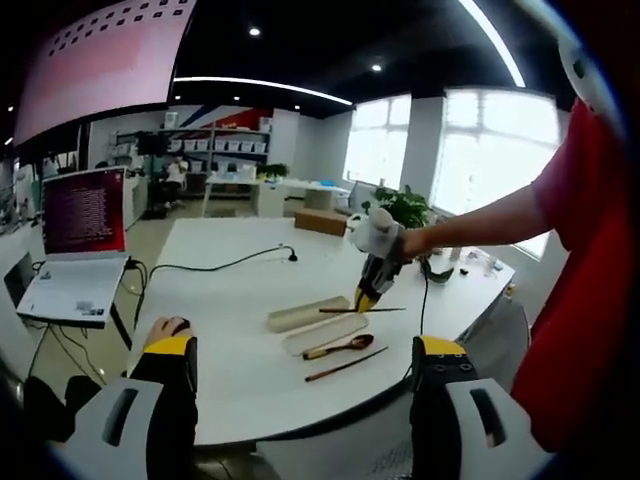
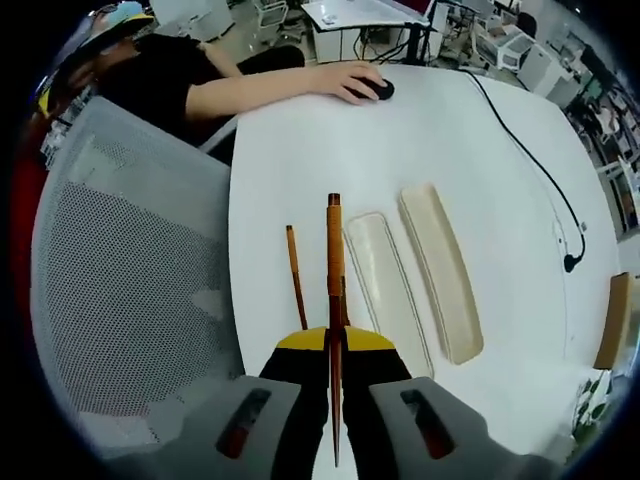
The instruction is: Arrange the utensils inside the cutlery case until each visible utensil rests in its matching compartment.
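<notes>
Table [image 1: 240, 290], white and round, stands in bright open office.

Bright office: white table [image 1: 240, 290], large windows [image 1: 490, 140], ceiling light strips [image 1: 260, 87]

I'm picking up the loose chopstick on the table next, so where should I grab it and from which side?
Probably mid-length, from above, jaws across the thin shaft: the loose chopstick lies flat. The spoon sits close between it and the case, so favour the side nearer the edge of the table.
</notes>
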A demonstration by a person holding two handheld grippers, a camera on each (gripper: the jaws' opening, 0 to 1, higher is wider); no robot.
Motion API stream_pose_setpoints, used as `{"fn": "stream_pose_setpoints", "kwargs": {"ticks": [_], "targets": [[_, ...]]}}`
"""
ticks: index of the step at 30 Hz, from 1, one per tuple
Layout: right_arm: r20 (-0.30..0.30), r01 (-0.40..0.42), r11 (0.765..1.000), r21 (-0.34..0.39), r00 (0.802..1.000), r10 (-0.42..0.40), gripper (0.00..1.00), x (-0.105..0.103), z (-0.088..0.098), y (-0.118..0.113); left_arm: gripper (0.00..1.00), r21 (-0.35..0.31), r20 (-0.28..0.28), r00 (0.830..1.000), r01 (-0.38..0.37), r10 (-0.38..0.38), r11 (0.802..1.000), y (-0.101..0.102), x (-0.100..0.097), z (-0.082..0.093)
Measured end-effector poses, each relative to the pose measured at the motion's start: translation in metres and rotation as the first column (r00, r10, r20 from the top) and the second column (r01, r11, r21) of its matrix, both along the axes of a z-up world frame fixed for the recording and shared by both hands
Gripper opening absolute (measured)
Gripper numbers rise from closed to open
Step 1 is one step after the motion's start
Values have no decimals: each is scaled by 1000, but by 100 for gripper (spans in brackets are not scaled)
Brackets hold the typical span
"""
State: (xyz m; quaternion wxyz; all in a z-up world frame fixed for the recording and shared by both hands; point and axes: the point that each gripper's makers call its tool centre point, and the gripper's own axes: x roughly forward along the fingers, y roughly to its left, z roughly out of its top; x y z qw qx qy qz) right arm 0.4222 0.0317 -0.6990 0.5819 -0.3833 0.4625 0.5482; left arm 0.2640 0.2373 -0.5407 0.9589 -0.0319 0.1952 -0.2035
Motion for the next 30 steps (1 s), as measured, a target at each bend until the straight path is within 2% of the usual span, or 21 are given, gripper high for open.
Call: {"fn": "stream_pose_setpoints", "kwargs": {"ticks": [1,3,7,16,18,23,30], "targets": [[1,-2,1000,-5,1000,2,0,1,-1,-1,90,-10,-9,1000,-3,3,1000,-1,-1,-2],[61,14,1000,-6,998,-14,0,12,2,-4,90,-18,-22,1000,4,-4,1000,-5,-3,-3],[42,17,1000,10,999,-17,0,9,3,-5,90,22,-9,1000,20,-19,1000,-8,-3,1],[36,-30,999,19,999,29,0,0,3,0,90,21,-4,1000,15,-15,1000,-15,-4,4],[42,-47,999,9,998,47,0,0,1,0,90,16,-30,999,18,-18,1000,-18,-6,0],[37,-57,998,13,998,57,0,0,-1,3,90,40,-31,999,32,-31,999,-21,-6,2],[36,-81,995,64,996,79,0,-14,8,20,89,46,-25,999,22,-21,999,-19,-4,6]]}}
